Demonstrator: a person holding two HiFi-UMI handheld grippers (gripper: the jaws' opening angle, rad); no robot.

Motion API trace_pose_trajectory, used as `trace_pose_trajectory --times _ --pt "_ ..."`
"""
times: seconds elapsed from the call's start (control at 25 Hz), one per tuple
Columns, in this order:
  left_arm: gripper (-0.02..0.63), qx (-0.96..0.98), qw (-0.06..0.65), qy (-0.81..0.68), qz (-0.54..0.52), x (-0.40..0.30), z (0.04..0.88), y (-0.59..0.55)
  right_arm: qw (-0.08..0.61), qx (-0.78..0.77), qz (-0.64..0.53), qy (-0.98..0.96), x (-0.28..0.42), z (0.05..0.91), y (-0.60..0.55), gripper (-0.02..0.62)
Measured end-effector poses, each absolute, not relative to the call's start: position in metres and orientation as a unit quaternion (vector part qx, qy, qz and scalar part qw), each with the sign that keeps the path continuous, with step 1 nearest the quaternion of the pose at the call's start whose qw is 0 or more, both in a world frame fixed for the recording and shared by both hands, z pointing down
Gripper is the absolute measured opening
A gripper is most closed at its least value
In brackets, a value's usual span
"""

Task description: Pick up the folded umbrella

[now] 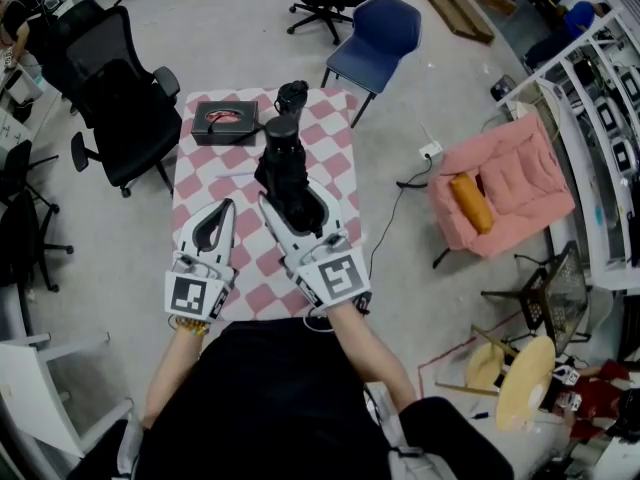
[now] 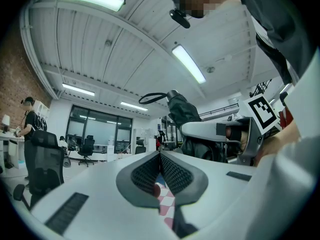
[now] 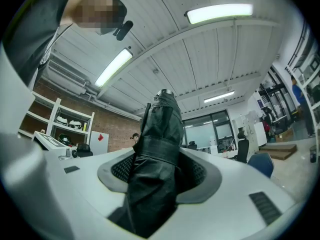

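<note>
The folded black umbrella (image 1: pixel 283 163) stands between the jaws of my right gripper (image 1: pixel 297 204), which is shut on its lower body above the checkered table (image 1: pixel 200 183). Its top end with the wrist strap (image 1: pixel 292 93) points away from me. In the right gripper view the umbrella (image 3: pixel 157 154) fills the gap between the pads of the right gripper (image 3: pixel 161 167). My left gripper (image 1: pixel 226 208) hovers beside it on the left, shut with nothing in it. In the left gripper view the left gripper (image 2: pixel 160 157) has its pads together, and the umbrella (image 2: pixel 182 111) rises to the right.
A flat black box (image 1: pixel 225 121) lies at the table's far left corner. A black office chair (image 1: pixel 120 98) stands left of the table, a blue chair (image 1: pixel 375 33) beyond it, and a pink seat (image 1: pixel 500 183) with a cable on the floor to the right.
</note>
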State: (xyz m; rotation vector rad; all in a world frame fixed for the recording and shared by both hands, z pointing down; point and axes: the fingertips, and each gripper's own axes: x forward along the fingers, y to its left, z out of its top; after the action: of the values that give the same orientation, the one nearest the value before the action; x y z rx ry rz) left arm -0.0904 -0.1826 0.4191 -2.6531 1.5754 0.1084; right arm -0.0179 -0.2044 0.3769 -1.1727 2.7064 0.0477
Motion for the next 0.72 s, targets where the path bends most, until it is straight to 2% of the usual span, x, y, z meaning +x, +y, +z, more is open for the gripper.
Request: trace_pose_trajectory --times 0.12,0.72 --pt "0.014 -0.859 0.025 0.509 0.036 -0.088 0.42 -0.181 0.106 -0.399 0.009 0.911 -0.017 0.379 -0.203 0.225" --pt "0.014 -0.86 0.01 0.508 0.034 -0.085 0.435 -0.175 0.058 -0.394 -0.015 0.917 -0.017 0.44 -0.197 0.225"
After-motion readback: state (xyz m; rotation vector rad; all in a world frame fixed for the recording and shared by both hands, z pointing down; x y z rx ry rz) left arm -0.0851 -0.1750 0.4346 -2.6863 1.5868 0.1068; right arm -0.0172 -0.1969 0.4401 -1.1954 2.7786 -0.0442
